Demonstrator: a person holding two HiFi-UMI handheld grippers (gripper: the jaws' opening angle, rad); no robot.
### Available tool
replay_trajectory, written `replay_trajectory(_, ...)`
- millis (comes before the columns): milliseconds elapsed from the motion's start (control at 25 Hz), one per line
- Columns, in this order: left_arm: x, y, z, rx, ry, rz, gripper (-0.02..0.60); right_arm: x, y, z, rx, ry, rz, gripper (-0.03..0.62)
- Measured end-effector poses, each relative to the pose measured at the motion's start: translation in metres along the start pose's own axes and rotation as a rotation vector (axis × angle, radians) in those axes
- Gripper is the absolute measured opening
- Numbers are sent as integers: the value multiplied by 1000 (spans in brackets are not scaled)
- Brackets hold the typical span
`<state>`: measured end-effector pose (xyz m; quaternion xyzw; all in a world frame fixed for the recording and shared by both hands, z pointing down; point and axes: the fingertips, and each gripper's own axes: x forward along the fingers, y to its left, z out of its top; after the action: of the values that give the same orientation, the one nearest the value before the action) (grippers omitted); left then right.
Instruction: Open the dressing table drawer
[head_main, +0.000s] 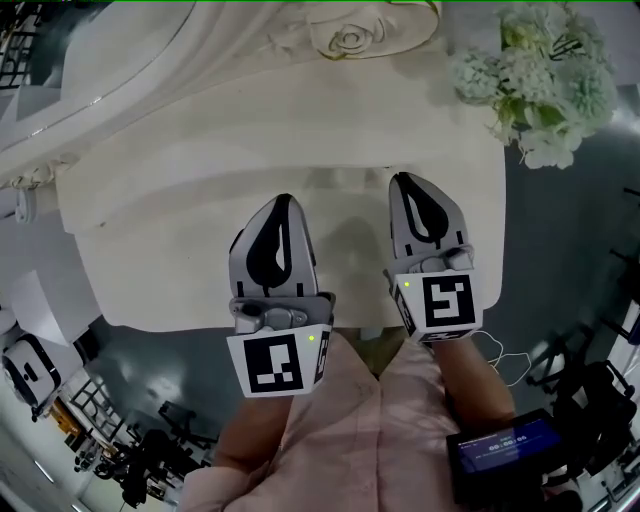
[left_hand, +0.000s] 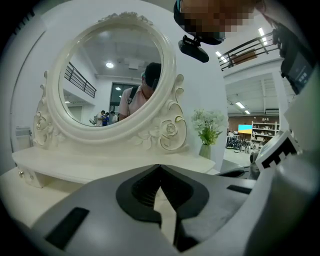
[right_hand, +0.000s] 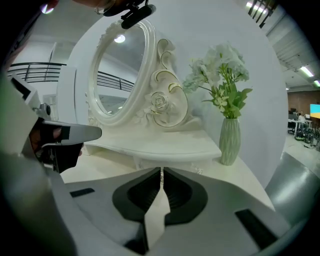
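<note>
Over the dressing table (head_main: 170, 210), left tool (head_main: 284, 202) and right tool (head_main: 404, 182) point forward, jaws closed, empty.

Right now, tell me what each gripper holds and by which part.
Nothing. The left gripper and right gripper are both shut and empty, above the dressing table.

Left gripper (head_main: 283, 200), right gripper (head_main: 401, 180) side by side — both closed, empty.

Head view's upper edge crops the mirror (head_main: 120, 70).
</note>
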<state>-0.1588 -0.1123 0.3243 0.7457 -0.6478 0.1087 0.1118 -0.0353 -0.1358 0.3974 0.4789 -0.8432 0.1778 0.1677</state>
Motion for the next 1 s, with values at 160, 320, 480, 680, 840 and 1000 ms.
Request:
replay_trajectory(160,7,3,-9,-10,14,-14,21,8,0,-10,3,19,-3,21)
replay_trajectory(320,10,5,-15,-18,33,-24,21,16,0,-16,9,35,-3,81)
replay_trajectory(480,13,7,-20,-28,45,-35,21,24,0,-24,20,63,-13,120)
replay_trajectory(680,17,12,-28,-36,66,-38,21,29,-3,-27,-7,80,-51,121)
replay_trajectory(840,18,13,-30,-41,70,-40,21,33,-2,-28,-5,95,-50,124)
replay_trajectory(1000,17,16,-29,-43,70,-33,21,38,-1,-27,-8,108,-48,127)
